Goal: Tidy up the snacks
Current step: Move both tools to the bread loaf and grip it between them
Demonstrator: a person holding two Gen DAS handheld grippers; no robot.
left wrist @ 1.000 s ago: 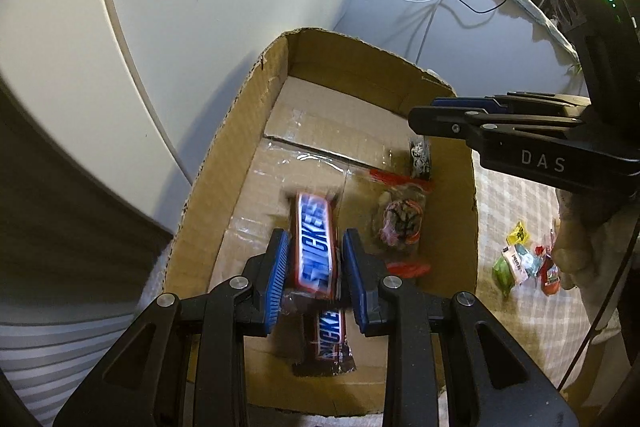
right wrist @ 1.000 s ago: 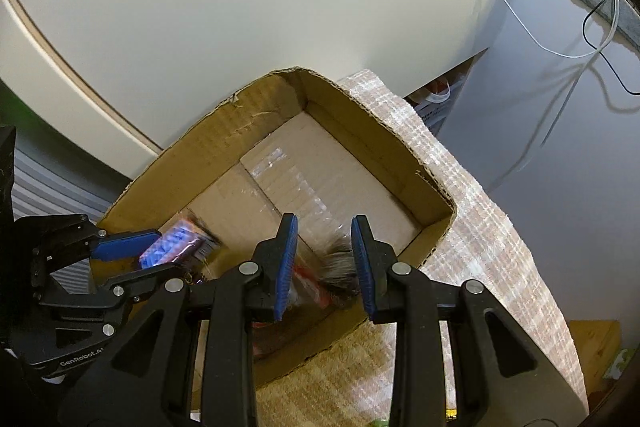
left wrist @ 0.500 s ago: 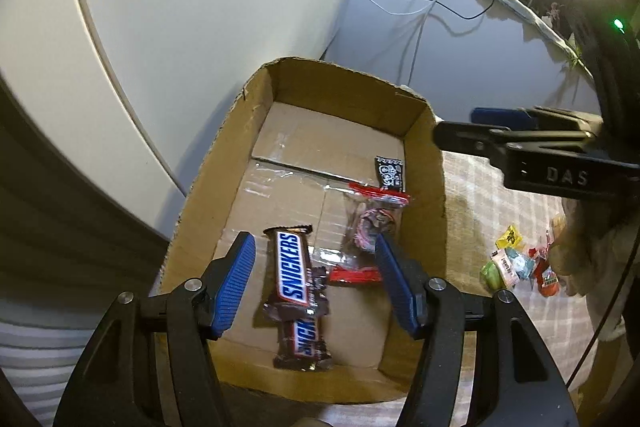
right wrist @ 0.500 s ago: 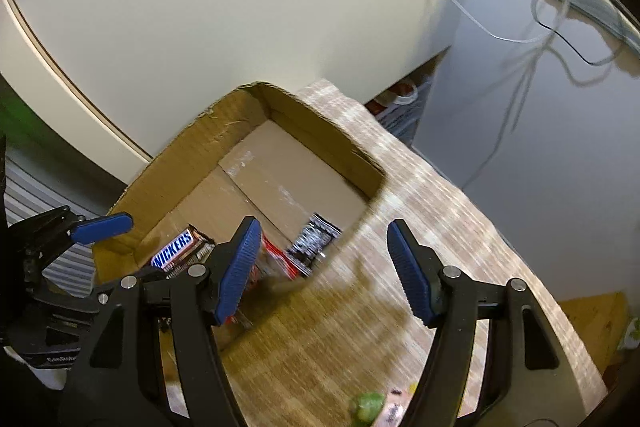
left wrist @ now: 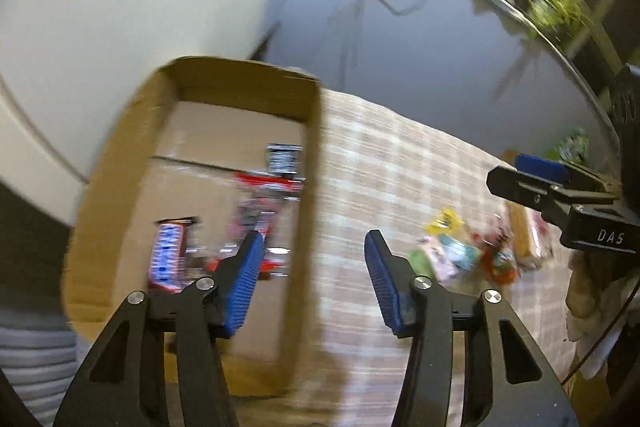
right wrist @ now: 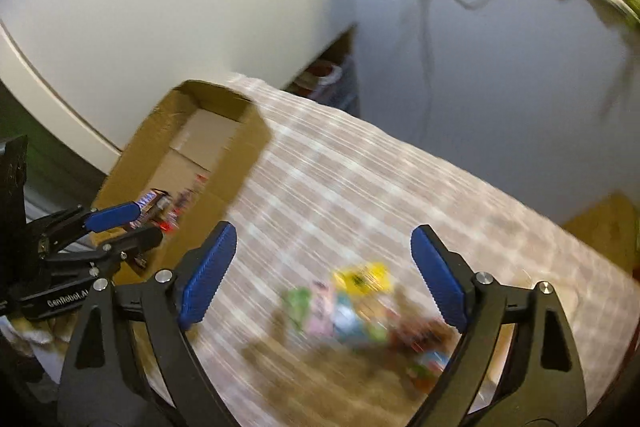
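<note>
Here, line by line:
Left gripper (left wrist: 312,283): pointed steeply down over the near right wall of the cardboard box (left wrist: 100,211); jaws apart and closing, nothing between them, one blue pad over the box interior, the other over the cloth.
Right gripper (right wrist: 322,277): also tilted steeply down, above the loose snack pile (right wrist: 360,311); jaws wide and opening, empty, no pad touching a wrapper.
Left view only: the box floor, with a Snickers bar (left wrist: 168,253) lying near the front left, a clear packet with red ends (left wrist: 262,215) beside it, and a small black-and-white packet (left wrist: 284,157) farther back against the right wall.
Right view only: the pile seen close, blurred; a yellow wrapper (right wrist: 362,277), green, pink and pale blue pieces could be made out, kinds not readable.
Surface (right wrist: 360,187): covered in a checked beige cloth; the box sat at its left end, the pile well apart to the right.
Both views: heavily motion-blurred.
</note>
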